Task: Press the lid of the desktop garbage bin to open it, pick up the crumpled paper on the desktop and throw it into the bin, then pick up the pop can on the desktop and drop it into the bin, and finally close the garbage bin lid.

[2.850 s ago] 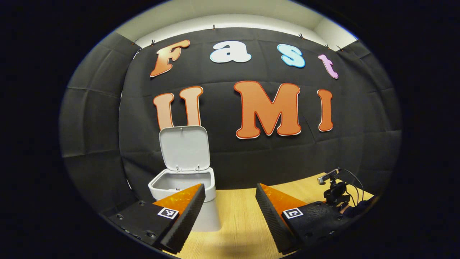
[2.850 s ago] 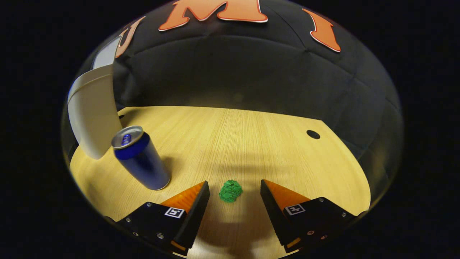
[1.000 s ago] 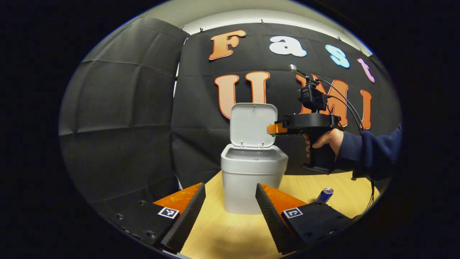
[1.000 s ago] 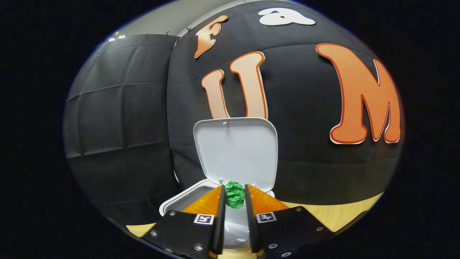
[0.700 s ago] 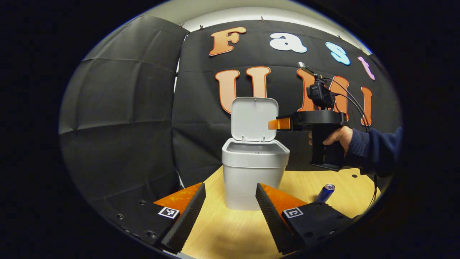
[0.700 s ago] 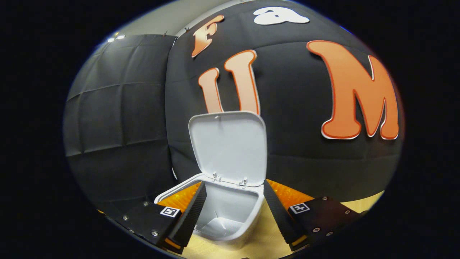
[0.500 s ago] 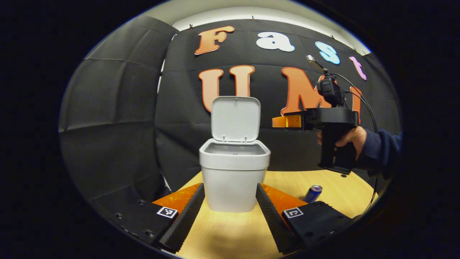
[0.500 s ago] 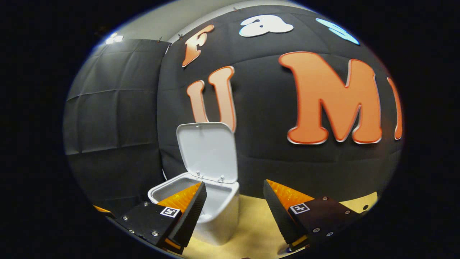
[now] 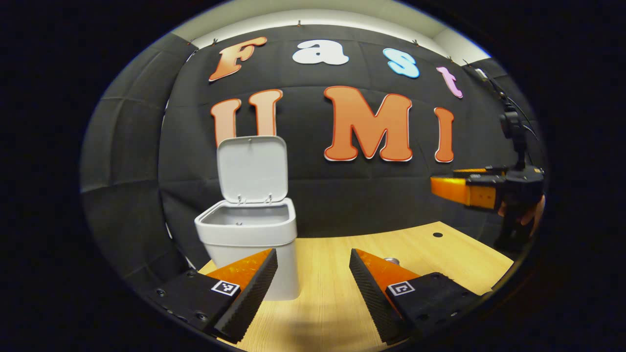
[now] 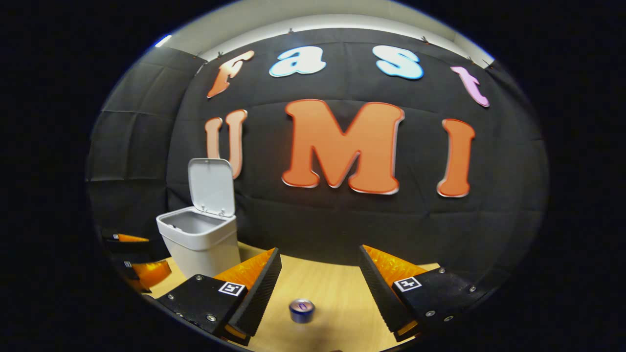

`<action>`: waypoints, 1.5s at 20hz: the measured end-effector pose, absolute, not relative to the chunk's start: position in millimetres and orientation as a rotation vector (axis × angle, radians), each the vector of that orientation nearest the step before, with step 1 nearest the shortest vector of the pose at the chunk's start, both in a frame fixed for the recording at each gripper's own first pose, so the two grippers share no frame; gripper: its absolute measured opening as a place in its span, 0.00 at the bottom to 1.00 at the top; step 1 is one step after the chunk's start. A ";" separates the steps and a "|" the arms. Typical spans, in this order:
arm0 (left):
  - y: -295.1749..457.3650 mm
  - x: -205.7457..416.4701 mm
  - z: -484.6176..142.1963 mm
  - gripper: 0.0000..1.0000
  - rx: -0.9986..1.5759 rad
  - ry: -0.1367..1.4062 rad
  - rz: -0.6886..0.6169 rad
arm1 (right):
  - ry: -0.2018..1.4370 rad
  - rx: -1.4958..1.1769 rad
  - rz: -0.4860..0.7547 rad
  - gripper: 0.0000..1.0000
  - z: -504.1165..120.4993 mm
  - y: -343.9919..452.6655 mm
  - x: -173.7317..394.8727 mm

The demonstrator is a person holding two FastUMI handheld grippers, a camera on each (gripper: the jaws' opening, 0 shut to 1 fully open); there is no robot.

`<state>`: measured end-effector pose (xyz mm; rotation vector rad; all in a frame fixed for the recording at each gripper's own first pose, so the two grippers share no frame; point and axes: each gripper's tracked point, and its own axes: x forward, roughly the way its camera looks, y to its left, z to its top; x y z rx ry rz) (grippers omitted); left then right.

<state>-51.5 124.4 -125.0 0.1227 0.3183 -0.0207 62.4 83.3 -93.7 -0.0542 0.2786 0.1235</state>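
Observation:
The white bin (image 9: 249, 234) stands at the table's left with its lid (image 9: 252, 168) propped upright; in the right gripper view the bin (image 10: 200, 242) sits left of centre. A blue pop can (image 10: 301, 310) stands on the table below and between my right gripper's (image 10: 318, 278) open fingers, well under them. Its silver top (image 9: 391, 261) peeks over my left gripper's right finger. My left gripper (image 9: 313, 274) is open and empty, low by the bin's right side. The right gripper (image 9: 464, 190), held by a hand, hangs in the air at the far right. The crumpled paper is out of sight.
The wooden table (image 9: 332, 303) reaches from the bin to a round cable hole (image 9: 437, 235) at the back right. In the right gripper view the left gripper (image 10: 137, 266) shows at the lower left edge, beside the bin.
The right gripper opened over the bin and the green paper left its fingers. It then swung away to the right, above the can. The left gripper turned right, so the bin shifted left.

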 end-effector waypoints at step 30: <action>-45.1 55.9 -457.5 0.84 0.033 0.929 -0.265 | 0.451 -0.070 -0.224 0.95 -126.5 -60.4 -27.1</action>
